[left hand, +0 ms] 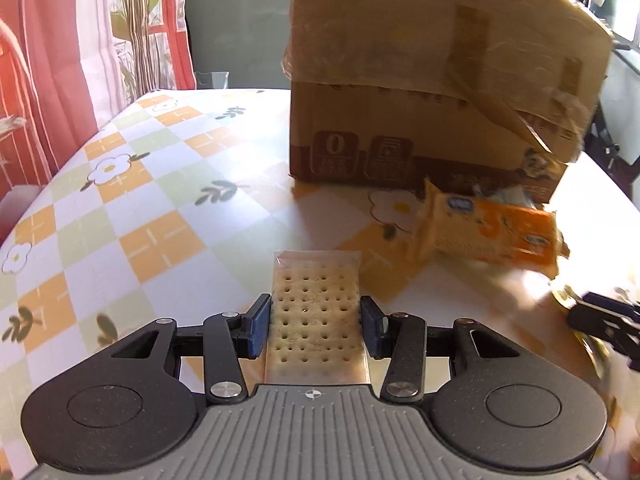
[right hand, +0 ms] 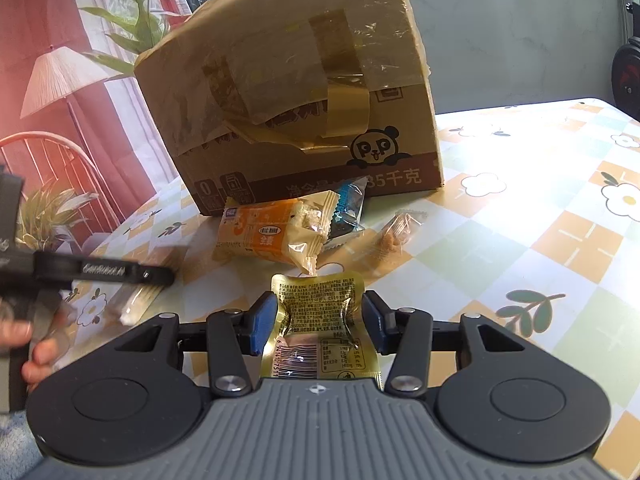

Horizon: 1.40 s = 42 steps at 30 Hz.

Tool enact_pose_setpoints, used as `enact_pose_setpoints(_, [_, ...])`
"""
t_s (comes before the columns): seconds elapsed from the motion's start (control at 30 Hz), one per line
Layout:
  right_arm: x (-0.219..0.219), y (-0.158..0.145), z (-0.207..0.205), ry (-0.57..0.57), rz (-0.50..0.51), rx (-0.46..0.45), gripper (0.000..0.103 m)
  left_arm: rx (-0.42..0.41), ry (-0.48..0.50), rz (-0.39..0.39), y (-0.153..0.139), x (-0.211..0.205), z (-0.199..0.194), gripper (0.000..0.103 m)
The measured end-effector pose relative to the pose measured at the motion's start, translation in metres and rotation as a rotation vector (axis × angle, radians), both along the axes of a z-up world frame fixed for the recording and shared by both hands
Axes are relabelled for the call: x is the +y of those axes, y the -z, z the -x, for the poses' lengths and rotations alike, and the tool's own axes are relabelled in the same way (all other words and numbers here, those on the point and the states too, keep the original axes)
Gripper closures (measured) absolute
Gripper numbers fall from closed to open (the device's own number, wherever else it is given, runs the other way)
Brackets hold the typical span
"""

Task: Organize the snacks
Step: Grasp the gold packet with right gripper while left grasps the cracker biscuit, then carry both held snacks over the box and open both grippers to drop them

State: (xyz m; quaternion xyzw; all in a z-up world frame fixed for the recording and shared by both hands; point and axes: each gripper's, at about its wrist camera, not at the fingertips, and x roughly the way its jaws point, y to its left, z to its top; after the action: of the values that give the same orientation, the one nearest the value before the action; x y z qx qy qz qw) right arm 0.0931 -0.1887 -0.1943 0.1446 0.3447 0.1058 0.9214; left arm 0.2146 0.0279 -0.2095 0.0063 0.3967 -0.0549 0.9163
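Left wrist view: my left tongs (left hand: 316, 324) grasp a cracker pack (left hand: 316, 320), a clear wrapper over a pale, dotted cracker, with both blue pads against its long edges. The pack sticks out ahead of the pads, above the checked table (left hand: 140, 208). Ahead and to the right of these tongs stands a taped carton (left hand: 432, 80), and an orange pack (left hand: 492, 232) lies blurred at its foot. At the far right edge, level with my pads, the tip of my right tongs (left hand: 604, 320) shows.

Right wrist view: my right tongs (right hand: 320, 320) are clenched on a gold pouch (right hand: 318, 320), printed side up, pinched at its waist so the foil buckles between the pads. Straight ahead, just past the pouch's top edge, the orange pack (right hand: 268, 232) lies on the table (right hand: 560, 240) with a blue pack (right hand: 348, 208) touching it behind, both against the carton (right hand: 288, 100). A small clear pack (right hand: 396, 232) lies ahead to the right, apart from them. To the left of these tongs, my left tongs (right hand: 132, 274) reach in with the cracker pack (right hand: 136, 296) blurred beneath, and my hand (right hand: 28, 344) grips the handle.
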Motion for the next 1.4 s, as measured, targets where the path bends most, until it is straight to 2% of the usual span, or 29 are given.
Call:
enact_pose_setpoints(0.1, [0.002,0.000,-0.001,-0.008,0.016,0.001,0.053,-0.007,-0.018,0.031,0.000,0.002,0.018,0.055])
enact_pose_setpoints(0.33, [0.011,-0.001,0.001,-0.040,0.067,-0.006,0.053,-0.026,-0.065,0.158,-0.001,0.012,0.047,0.055])
enact_pose_setpoints(0.6, [0.036,-0.004,0.022,-0.061,0.221,-0.042,0.053,-0.078,-0.076,0.158,-0.006,0.022,0.064,0.055])
enact_pose_setpoints(0.67, [0.037,-0.007,0.035,-0.060,0.222,-0.087,0.053,-0.096,-0.075,0.165,-0.009,0.022,0.067,0.055])
enact_pose_setpoints(0.83, [0.030,-0.010,0.046,-0.011,0.215,-0.066,0.053,-0.101,-0.043,0.166,-0.008,0.016,0.073,0.055])
enact_pose_setpoints(0.97, [0.019,-0.017,0.048,0.040,0.166,-0.068,0.053,-0.113,-0.047,0.185,-0.012,0.020,0.074,0.055])
enact_pose_setpoints(1.03, [0.014,-0.025,0.046,0.056,0.142,-0.083,0.053,-0.133,-0.053,0.203,-0.023,0.025,0.068,0.055])
enact_pose_setpoints(1.13, [0.009,-0.043,0.037,0.065,0.136,-0.123,0.053,-0.213,-0.040,0.190,-0.050,0.026,0.059,0.055])
enact_pose_setpoints(1.23, [0.000,-0.068,0.025,0.084,0.122,-0.186,0.053,-0.300,-0.010,0.172,-0.082,0.024,0.047,0.054])
enact_pose_setpoints(1.4, [-0.013,-0.113,-0.002,0.088,0.116,-0.308,0.053,-0.408,0.041,0.192,-0.129,0.020,0.025,0.054])
